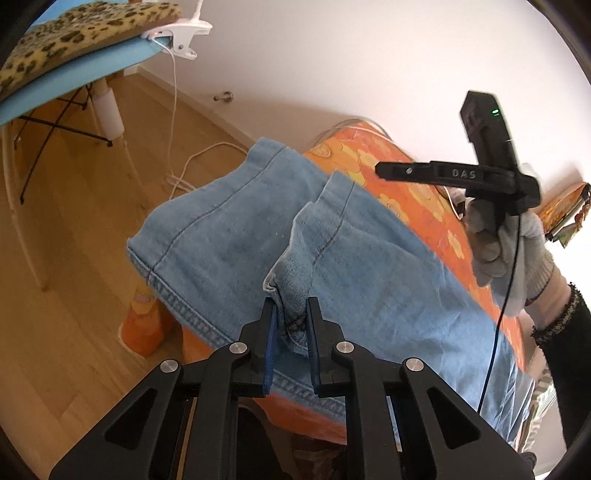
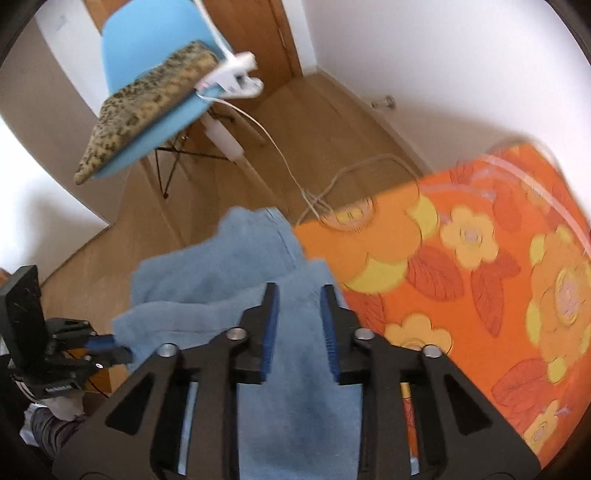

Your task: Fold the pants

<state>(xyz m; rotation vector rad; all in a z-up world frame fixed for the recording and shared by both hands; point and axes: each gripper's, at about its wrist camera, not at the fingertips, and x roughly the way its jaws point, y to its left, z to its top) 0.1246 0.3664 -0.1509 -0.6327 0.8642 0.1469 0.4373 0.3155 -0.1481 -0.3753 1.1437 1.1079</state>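
Light blue denim pants (image 1: 229, 236) lie on an orange floral table cover (image 1: 417, 192), their left part hanging past the table edge. My left gripper (image 1: 291, 306) is shut on a bunched fold of the denim near the hem. In the right wrist view the pants (image 2: 236, 266) lie under my right gripper (image 2: 299, 295), which is open and holds nothing, just above the cloth. The right gripper also shows in the left wrist view (image 1: 380, 170), raised over the table in a gloved hand. The left gripper shows at the lower left of the right wrist view (image 2: 122, 350), pinching the cloth's edge.
A blue chair (image 1: 85, 66) with a leopard-print cushion (image 1: 74, 33) and a white clip lamp (image 1: 181, 33) stands on the wooden floor (image 1: 74, 221) to the left. A white cable (image 1: 173, 122) trails over the floor. A white wall (image 1: 369, 55) lies behind the table.
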